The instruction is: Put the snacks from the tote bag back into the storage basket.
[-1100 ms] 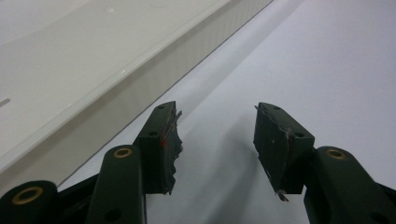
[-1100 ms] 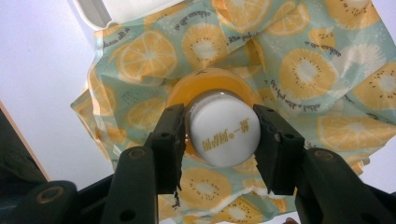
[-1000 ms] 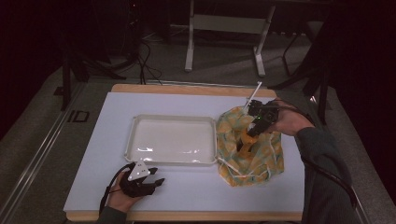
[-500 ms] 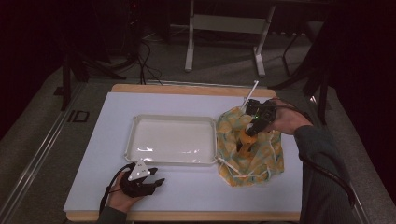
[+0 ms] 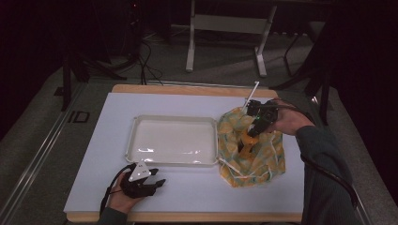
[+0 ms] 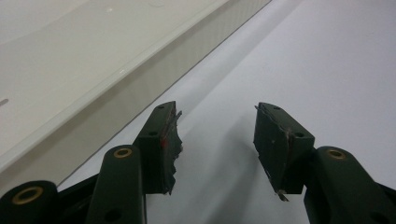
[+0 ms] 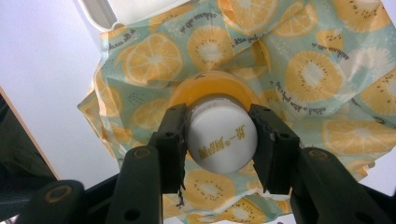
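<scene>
My right tongs (image 7: 219,140) have just been closing and now clench the white cap of an orange bottle (image 7: 222,135), which stands on the fruit-print cloth bag (image 5: 251,147) beside the white tray (image 5: 171,140). My left tongs (image 6: 215,140) rest released on the worktop (image 5: 187,192), nothing between them.

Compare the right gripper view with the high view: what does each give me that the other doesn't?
Right gripper view alone: the bottle's white cap clamped between the jaws, its yellow lettering, and the citrus-slice print on the cloth bag.

High view alone: the left gripper resting near the table's front edge, the whole white tray, and the floor beyond.

Both: the orange bottle, the bag, a tray corner, the right gripper.
</scene>
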Demonstrator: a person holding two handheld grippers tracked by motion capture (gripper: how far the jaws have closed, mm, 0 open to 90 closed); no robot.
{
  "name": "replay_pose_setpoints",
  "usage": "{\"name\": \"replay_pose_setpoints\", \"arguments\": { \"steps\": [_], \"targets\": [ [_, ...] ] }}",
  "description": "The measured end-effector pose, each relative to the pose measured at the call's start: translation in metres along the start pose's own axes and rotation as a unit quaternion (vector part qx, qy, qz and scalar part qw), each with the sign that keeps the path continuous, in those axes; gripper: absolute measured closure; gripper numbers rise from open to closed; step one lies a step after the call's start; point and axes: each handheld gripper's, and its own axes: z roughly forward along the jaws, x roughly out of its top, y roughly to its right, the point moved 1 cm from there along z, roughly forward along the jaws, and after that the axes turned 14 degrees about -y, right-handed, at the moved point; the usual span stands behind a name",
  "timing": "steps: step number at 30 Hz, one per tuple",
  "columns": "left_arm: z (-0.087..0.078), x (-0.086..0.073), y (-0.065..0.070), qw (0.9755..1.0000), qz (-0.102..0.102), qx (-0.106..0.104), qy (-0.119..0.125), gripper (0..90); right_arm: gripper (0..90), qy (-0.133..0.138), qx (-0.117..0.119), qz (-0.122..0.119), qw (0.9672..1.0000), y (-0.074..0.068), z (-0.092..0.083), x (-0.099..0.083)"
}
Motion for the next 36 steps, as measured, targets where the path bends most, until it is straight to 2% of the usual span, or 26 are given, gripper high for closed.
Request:
{"name": "replay_pose_setpoints", "arguments": {
  "steps": [12, 15, 24, 28, 34, 36],
  "targets": [
    [0.0001, 0.0, -0.0001, 1.0, 0.0, -0.001, 0.0, 49.6, 58.6, 0.001, -0.004, -0.006, 1.0, -0.0006, 0.0, -0.0006],
    [0.0003, 0.0001, -0.0002, 1.0, -0.001, -0.001, 0.0, 49.6, 58.7, 0.008, -0.009, -0.016, 0.9998, -0.0028, -0.0002, 0.0002],
    [0.0002, 0.0001, 0.0, 1.0, 0.0, -0.001, 0.0, 49.5, 58.6, -0.003, -0.015, -0.04, 0.9991, -0.0058, -0.0013, 0.0007],
    [0.0003, 0.0001, 0.0001, 1.0, 0.0, -0.001, 0.0, 49.5, 57.9, -0.005, -0.019, -0.023, 0.9995, -0.0045, -0.0007, 0.0014],
    [0.0004, 0.0002, 0.0001, 1.0, 0.0, -0.001, 0.0, 49.5, 48.0, 0.002, -0.008, 0.026, 0.9996, -0.0025, -0.0038, 0.0051],
    [0.0005, 0.0002, 0.0002, 1.0, 0.0, -0.001, 0.0, 49.5, 48.1, 0.003, -0.004, 0.042, 0.9991, -0.0024, -0.0061, 0.007]
  ]
}}
